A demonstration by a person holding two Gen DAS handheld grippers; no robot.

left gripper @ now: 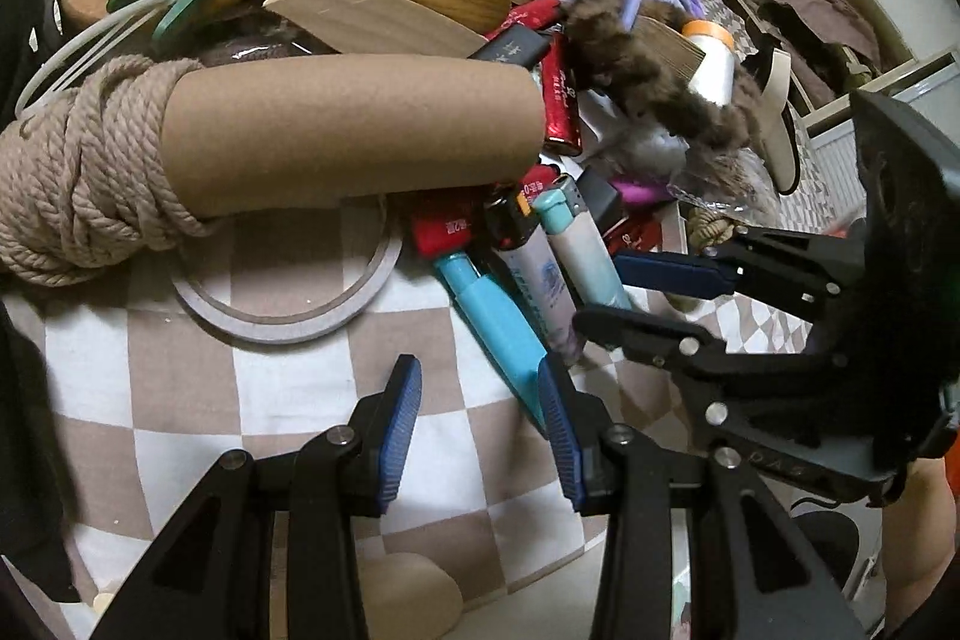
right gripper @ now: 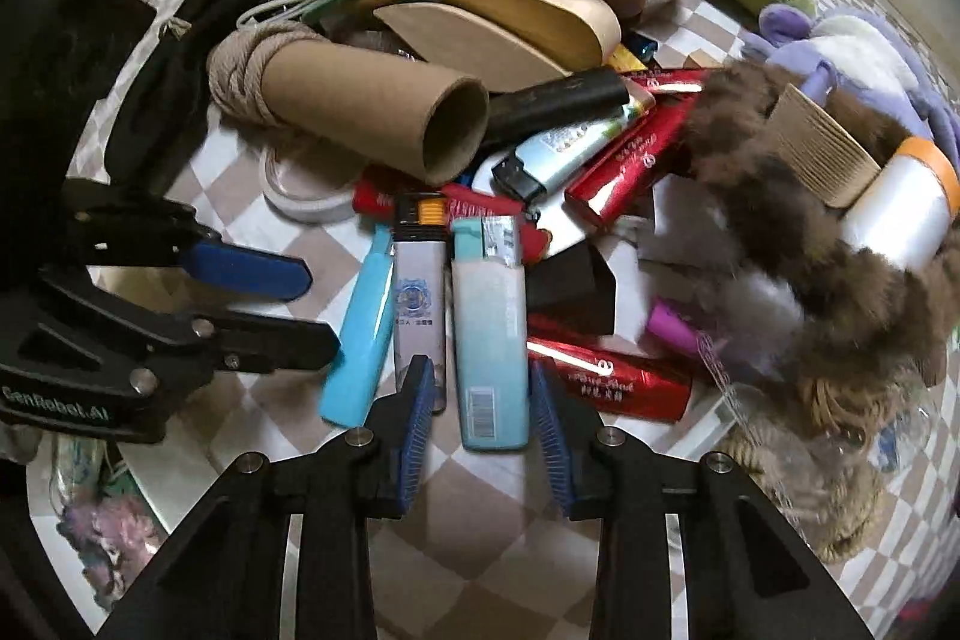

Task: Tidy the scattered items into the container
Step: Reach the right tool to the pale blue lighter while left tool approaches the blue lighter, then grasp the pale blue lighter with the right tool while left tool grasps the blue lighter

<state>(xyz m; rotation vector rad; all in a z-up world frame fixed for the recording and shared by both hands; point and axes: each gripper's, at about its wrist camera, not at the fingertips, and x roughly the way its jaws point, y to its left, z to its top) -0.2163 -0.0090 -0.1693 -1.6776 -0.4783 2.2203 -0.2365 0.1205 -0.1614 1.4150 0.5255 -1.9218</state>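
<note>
We see a big heap of items on the checkered cloth (right gripper: 456,550), with the cardboard tube (right gripper: 360,112) at upper centre. The pale blue lighter (right gripper: 489,334) lies at lower centre, long axis pointing away, its near end between the spread fingers of our right gripper (right gripper: 480,436). Our left gripper (left gripper: 480,436) is also spread, holding nothing; no container shows.

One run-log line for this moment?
left claw: open, empty | right claw: open, straddling mint lighter | container: not visible

"GenRobot.AI" on left tool (right gripper: 312,304)
</note>
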